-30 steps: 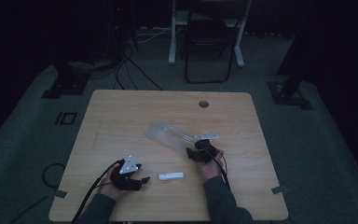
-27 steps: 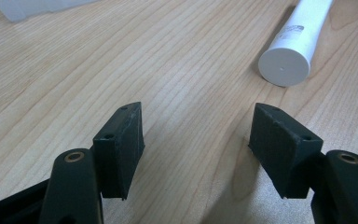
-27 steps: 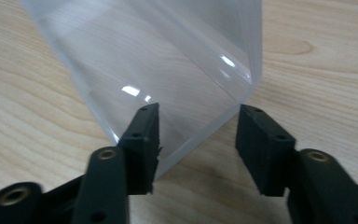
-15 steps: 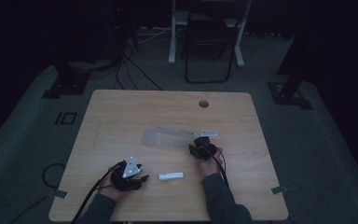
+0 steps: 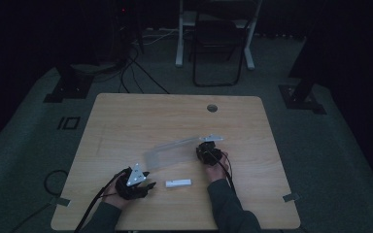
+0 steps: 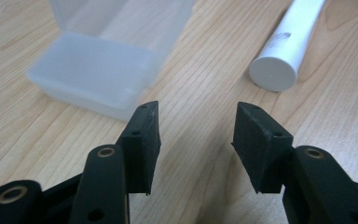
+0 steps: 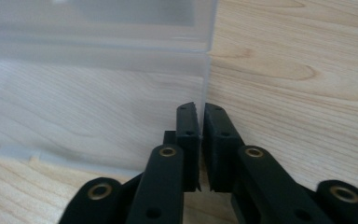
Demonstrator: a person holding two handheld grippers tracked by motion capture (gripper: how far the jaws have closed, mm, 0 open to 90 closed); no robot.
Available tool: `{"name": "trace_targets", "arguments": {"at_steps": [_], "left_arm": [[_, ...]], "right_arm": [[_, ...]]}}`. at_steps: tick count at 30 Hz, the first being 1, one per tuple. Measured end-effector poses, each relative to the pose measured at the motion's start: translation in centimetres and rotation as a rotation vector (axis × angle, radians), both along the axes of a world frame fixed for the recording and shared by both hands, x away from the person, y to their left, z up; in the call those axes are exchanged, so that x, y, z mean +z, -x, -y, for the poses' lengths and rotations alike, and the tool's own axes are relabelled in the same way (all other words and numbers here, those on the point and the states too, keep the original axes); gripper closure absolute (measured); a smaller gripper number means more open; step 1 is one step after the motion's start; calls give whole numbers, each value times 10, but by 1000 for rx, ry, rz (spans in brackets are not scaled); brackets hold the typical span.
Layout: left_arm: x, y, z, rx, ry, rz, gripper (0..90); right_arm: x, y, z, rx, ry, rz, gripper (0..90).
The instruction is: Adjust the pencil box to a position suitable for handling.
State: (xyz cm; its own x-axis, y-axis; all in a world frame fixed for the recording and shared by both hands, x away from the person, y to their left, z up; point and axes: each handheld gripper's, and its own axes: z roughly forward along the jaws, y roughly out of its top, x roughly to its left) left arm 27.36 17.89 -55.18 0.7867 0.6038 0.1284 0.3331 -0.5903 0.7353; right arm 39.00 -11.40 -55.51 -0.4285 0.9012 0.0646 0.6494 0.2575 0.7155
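A translucent plastic box [image 5: 172, 151] lies open on the wooden table [image 5: 141, 116]. My right gripper [image 5: 199, 151] is at its right end; in the right gripper view its jaws [image 7: 201, 119] have just been closing and now pinch the thin end wall of the box [image 7: 93, 93]. A white cylinder [image 5: 178, 183] lies near the front edge. My left gripper [image 5: 149, 185] rests just left of it. In the left gripper view, the left gripper [image 6: 196, 128] has just been narrowing its jaws, with only bare wood between them. The box's corner [image 6: 93, 70] lies ahead on the left and the cylinder [image 6: 284, 51] on the right.
A round cable hole [image 5: 212, 108] sits near the table's far edge. A dark chair [image 5: 216, 48] and desk legs stand beyond the table, with cables on the floor at the left. The room is dim.
The box has turned on the table, its left end swinging nearer to the person. Both hands stay about where they were.
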Motion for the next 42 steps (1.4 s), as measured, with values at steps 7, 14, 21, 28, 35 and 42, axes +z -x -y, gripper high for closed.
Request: {"name": "trace_targets", "arguments": {"at_steps": [7,14,21,28,35,42], "left_arm": [[3,3,1,-28,33,6,532],[4,5,5,-43,36,8,532],[4,5,7,-48,51,5,531],[3,4,10,-51,57,-1,526],[4,4,13,-64,88,-8,511],[4,4,20,-89,105,-18,490]], "right_arm": [[0,0,-8,24,15,6,885],[0,0,-9,42,2,0,744],[6,8,0,38,-11,27,581],[14,16,19,42,-15,61,518],[10,31,36,74,72,81,487],[6,53,77,45,120,102,464]]}}
